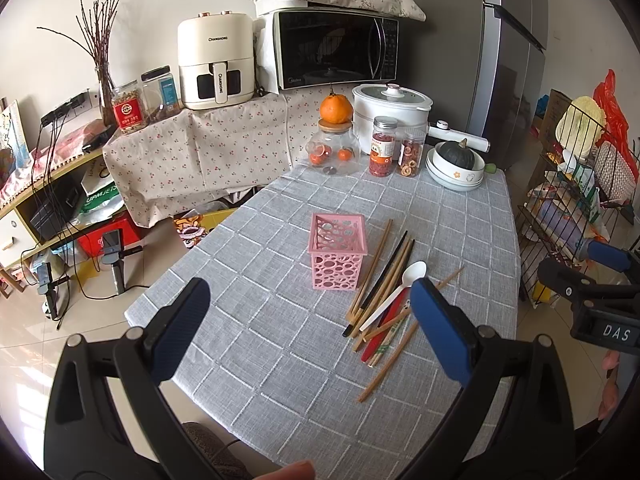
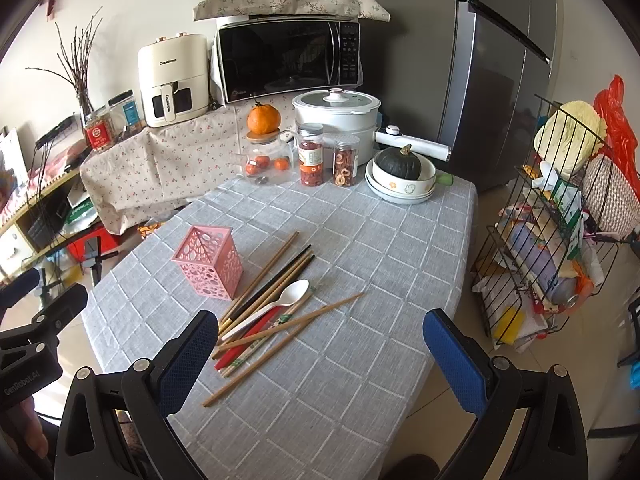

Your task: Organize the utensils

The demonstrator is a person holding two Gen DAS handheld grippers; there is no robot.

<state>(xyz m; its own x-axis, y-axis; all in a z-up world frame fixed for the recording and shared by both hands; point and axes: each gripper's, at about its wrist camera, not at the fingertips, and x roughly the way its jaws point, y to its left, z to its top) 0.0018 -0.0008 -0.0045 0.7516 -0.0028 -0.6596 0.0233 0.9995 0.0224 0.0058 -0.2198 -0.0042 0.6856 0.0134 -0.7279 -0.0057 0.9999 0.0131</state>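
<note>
Spread wide on both tools, blue pads parted and pinching nothing: left gripper [image 1: 310, 322] above the near part of the grey checked tablecloth [image 1: 280, 360], right gripper [image 2: 320, 344] above the same cloth, toward its right side. Left fingers [image 1: 182, 326] to the near left of the pile, right fingers [image 2: 452, 356] off to the pile's right.

Pink perforated holder [image 2: 208, 264] upright on the cloth, nothing visible inside through its open top or cut-out walls. Just beside it, to the right, loose on the cloth: a scattered heap of wooden chopsticks [image 2: 276, 334], a black chopstick [image 2: 276, 276] among them, a white plastic spoon [image 2: 280, 304] on top with its bowl pointing away, a red utensil [image 2: 256, 334] partly buried underneath. One chopstick lying crosswise over the others, one longer stick nearest the table edge.

Along the far end of the table: glass jar [image 2: 266, 160] with a wooden lid, small orange fruits inside, a large orange [image 2: 263, 119] sitting on the lid. Next, clear jar [image 2: 311, 156] packed with red dried fruit, then a shorter jar [image 2: 346, 162] filled with dried ring slices. Stack of white bowls [image 2: 400, 190] with a dark green squash [image 2: 400, 163] resting in the top one. White lidded cooker [image 2: 340, 114] behind the jars, contents hidden.

Wire rack [image 2: 532, 264] to the right of the table, crammed with packets and a bottle.
</note>
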